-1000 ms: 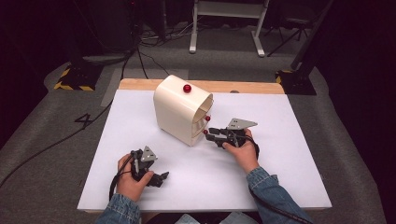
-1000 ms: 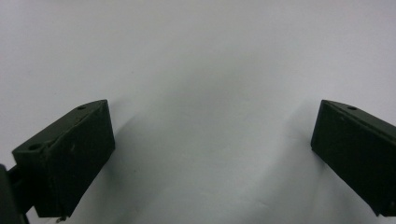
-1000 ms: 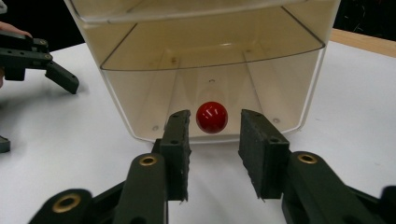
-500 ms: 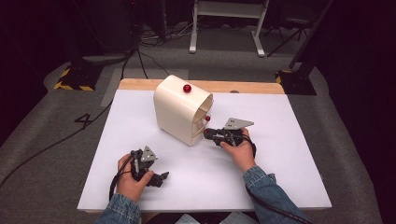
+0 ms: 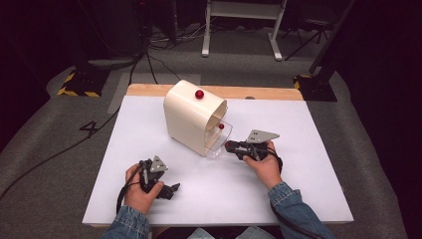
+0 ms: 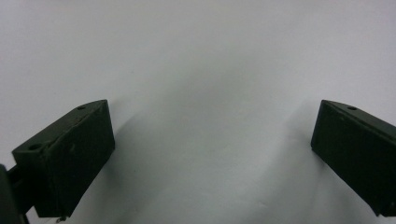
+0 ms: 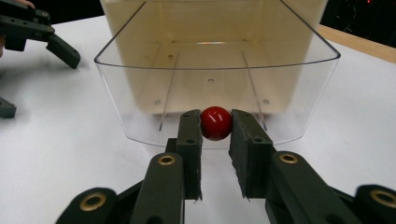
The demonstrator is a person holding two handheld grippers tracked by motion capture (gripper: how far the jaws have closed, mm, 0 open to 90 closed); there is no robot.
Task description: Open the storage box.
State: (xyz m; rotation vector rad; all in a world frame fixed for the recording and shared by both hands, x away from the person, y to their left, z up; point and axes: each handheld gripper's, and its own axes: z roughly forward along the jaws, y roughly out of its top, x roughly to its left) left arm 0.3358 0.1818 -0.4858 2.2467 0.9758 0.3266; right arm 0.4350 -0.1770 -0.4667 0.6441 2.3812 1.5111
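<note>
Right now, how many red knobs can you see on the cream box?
2: one red knob on top of the cream box; the other on its clear drawer, clamped by the right gripper. Others may be hidden.

Grey carpet (image 5: 45, 164), white table (image 5: 318, 164), dark room beyond

right claw (image 7: 215, 140) clamped tight, held level; left claw (image 5: 169, 190) gaping, resting low.
</note>
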